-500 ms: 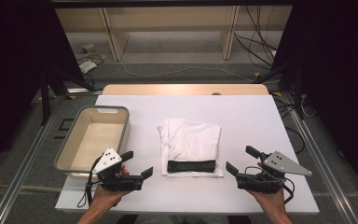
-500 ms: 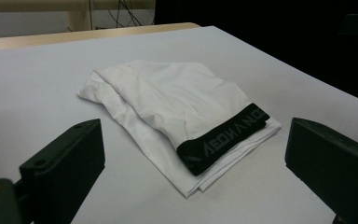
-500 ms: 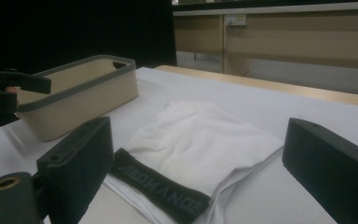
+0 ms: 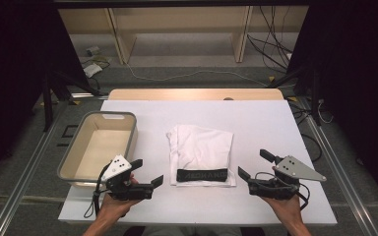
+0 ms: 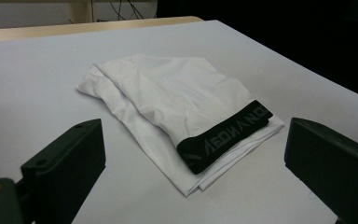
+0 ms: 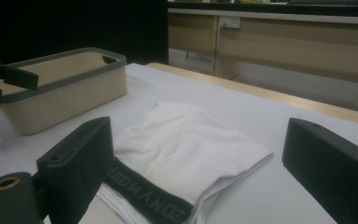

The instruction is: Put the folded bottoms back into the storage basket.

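Little is changing since half a second ago: the folded white cotton underwear with a black elastic waistband (image 4: 201,155) is lying untouched at the centre of the white counter (image 4: 270,123), and the left hand-held gripper (image 4: 146,174) and right hand-held gripper (image 4: 255,165) are waiting at lower left and lower right, jaws apart and empty (so no grasp is starting). The beige plastic bin with a grey rim (image 4: 80,147) is sitting left. The waistband lettering is too blurred to read.
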A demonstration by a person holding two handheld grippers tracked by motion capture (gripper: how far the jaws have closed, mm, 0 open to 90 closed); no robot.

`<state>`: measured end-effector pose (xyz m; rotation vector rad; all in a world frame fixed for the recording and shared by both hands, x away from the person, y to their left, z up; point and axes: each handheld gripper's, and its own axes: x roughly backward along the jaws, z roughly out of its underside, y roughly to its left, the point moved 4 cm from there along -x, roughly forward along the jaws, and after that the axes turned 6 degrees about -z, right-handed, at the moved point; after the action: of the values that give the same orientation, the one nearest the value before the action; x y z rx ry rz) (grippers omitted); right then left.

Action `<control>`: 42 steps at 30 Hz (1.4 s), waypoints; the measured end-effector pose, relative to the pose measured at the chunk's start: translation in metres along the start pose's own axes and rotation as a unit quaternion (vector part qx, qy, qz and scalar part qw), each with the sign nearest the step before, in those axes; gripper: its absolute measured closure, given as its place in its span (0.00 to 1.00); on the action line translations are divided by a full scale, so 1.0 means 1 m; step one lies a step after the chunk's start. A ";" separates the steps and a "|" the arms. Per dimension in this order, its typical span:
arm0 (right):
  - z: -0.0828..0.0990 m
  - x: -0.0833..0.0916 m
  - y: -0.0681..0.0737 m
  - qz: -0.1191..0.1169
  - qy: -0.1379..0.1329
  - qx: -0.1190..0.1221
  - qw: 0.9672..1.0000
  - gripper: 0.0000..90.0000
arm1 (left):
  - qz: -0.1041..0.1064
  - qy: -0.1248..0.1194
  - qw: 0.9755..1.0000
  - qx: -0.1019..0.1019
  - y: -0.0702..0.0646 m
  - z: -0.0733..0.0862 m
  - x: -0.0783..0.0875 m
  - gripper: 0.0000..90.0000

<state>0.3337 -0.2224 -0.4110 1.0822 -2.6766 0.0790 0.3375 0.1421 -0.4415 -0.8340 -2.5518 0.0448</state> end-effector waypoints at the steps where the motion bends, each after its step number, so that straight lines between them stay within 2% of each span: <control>1: -0.001 -0.002 -0.001 0.000 0.002 0.004 1.000 0.11 | -0.003 0.001 1.000 0.003 0.000 0.000 -0.001 0.05; 2: -0.001 -0.006 -0.003 0.002 0.009 0.012 1.000 0.11 | -0.005 0.003 1.000 0.007 0.001 0.000 -0.003 0.06; 4: 0.000 -0.011 -0.005 -0.004 0.014 0.009 1.000 0.11 | -0.003 0.011 1.000 0.012 0.000 0.000 -0.007 0.06; 6: 0.001 -0.016 -0.007 -0.009 0.021 0.005 1.000 0.11 | -0.005 0.018 1.000 0.008 -0.003 0.001 -0.010 0.06; 10: 0.001 -0.024 -0.013 -0.006 0.031 0.007 0.999 0.11 | -0.007 0.036 0.999 0.014 -0.004 0.002 -0.017 0.07; 11: 0.000 -0.029 -0.018 -0.002 0.033 0.007 0.999 0.11 | -0.005 0.042 0.999 0.018 -0.005 0.003 -0.019 0.07; 17: 0.004 -0.040 -0.031 0.002 0.050 -0.003 0.999 0.11 | 0.002 0.080 0.996 0.040 -0.004 0.006 -0.029 0.07; 21: 0.004 -0.047 -0.042 0.012 0.055 -0.012 0.998 0.11 | 0.000 0.096 0.993 0.062 -0.002 0.008 -0.038 0.08; 22: 0.004 -0.047 -0.042 0.012 0.055 -0.012 0.998 0.11 | 0.000 0.096 0.993 0.062 -0.002 0.008 -0.038 0.08; 31: 0.006 -0.065 -0.059 0.015 0.080 -0.022 0.996 0.12 | 0.003 0.138 0.987 0.083 0.001 0.012 -0.058 0.09; 38: 0.007 -0.078 -0.070 0.021 0.099 -0.026 0.994 0.12 | -0.006 0.164 0.982 0.097 0.002 0.015 -0.070 0.10; 42: 0.009 -0.088 -0.081 0.026 0.107 -0.040 0.993 0.12 | 0.001 0.183 0.975 0.128 0.003 0.015 -0.078 0.10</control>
<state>0.4483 -0.2231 -0.4455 0.9226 -2.4934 0.0921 0.3880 0.1017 -0.4877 -0.6747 -2.1434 0.1982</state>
